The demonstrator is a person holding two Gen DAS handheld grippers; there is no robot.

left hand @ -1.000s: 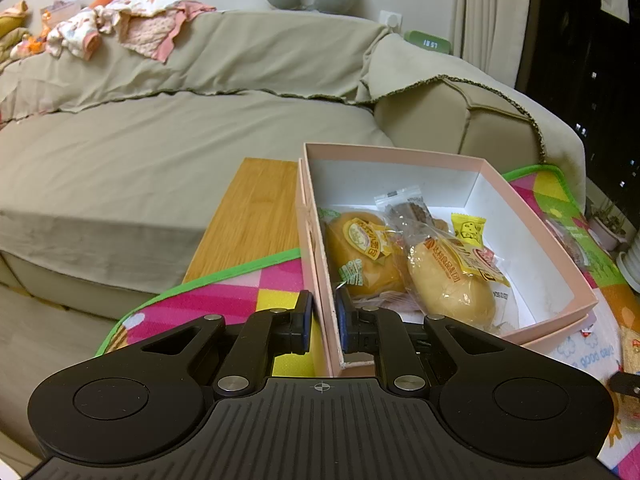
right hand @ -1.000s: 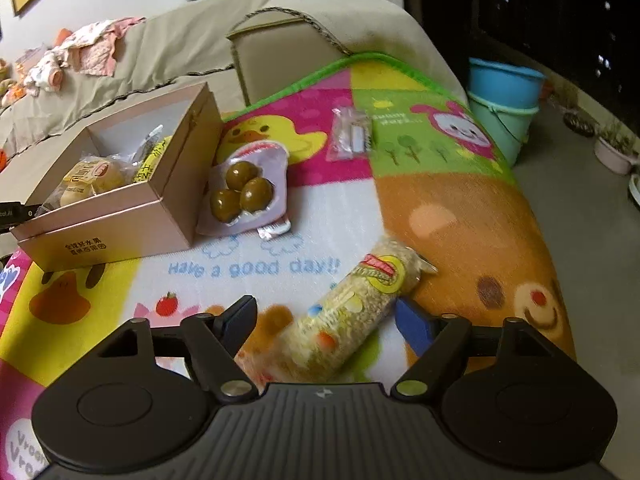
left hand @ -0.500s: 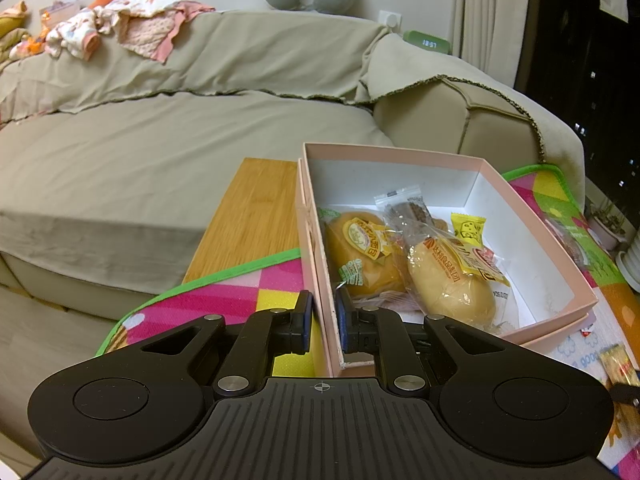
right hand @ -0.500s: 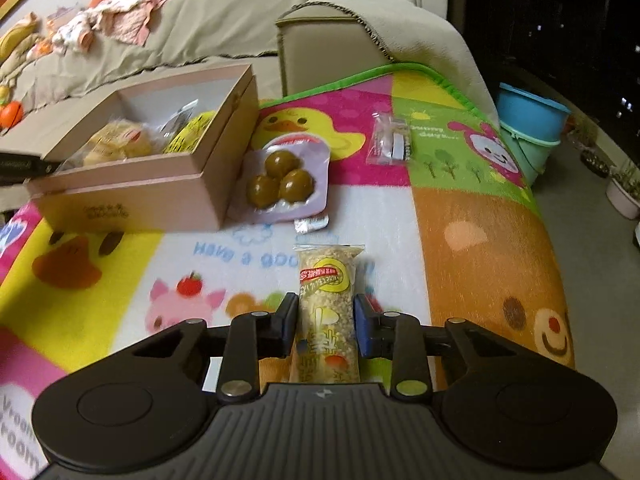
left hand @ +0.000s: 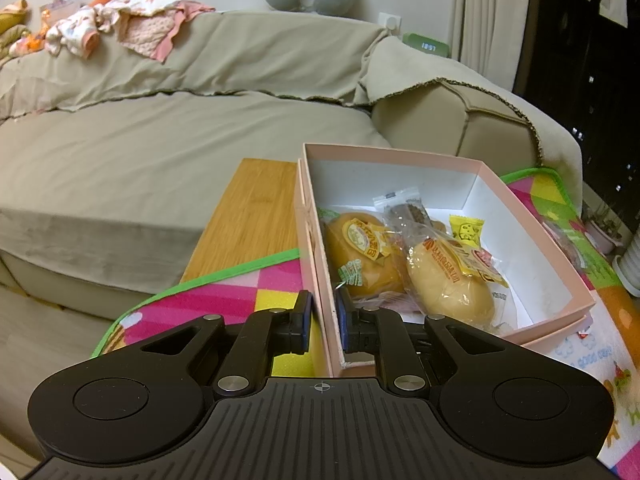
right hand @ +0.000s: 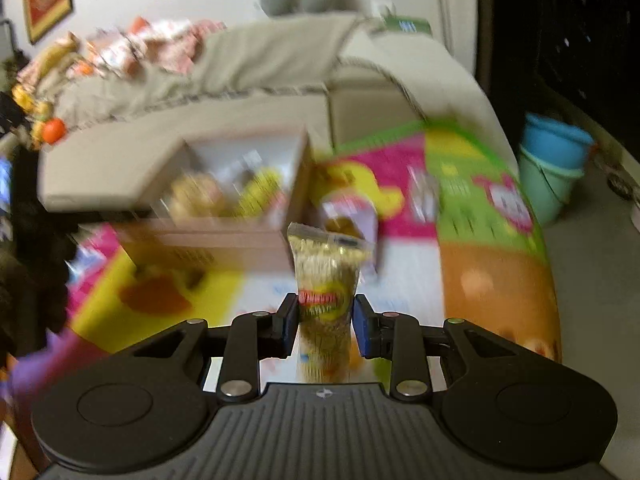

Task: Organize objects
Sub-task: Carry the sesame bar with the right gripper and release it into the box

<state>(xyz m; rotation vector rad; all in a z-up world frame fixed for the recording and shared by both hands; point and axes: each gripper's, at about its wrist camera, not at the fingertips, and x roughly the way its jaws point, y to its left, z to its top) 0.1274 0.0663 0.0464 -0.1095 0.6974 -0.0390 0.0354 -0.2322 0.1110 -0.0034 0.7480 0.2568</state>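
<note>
We have the left gripper [left hand: 322, 322] clamped on the near wall of the pink box [left hand: 532, 224], one pad outside and one inside, steadying it on the play mat [left hand: 224, 300]. The right gripper [right hand: 326, 330] is closed on a long snack packet [right hand: 326, 280], held near its lower half with the sealed end sticking up toward 12 o'clock. That view is blurred, so we cannot read the packet's label or judge how deep the pads bite.

The step in hand, as we read it, is carrying this packet into the box. From the right wrist the box [right hand: 224, 236] lies at about 10 o'clock, near but not touching the packet. Inside it, two buns [left hand: 450, 284] and some small wrapped sweets [left hand: 466, 232] fill the side nearest the left gripper, while the floor toward 2 o'clock in the left wrist view is bare.

To do it well, we should:
- keep the left grip firm so the light box does not slide;
- lift the packet high enough to clear the box rim, since its free end may droop;
- aim for the bare part of the floor, not on top of the buns;
- lay it flat and lengthwise before letting go.

A pack of brown round snacks [right hand: 344, 224] lies just beside the box's right wall; we should pass over it, not drag through it.
</note>
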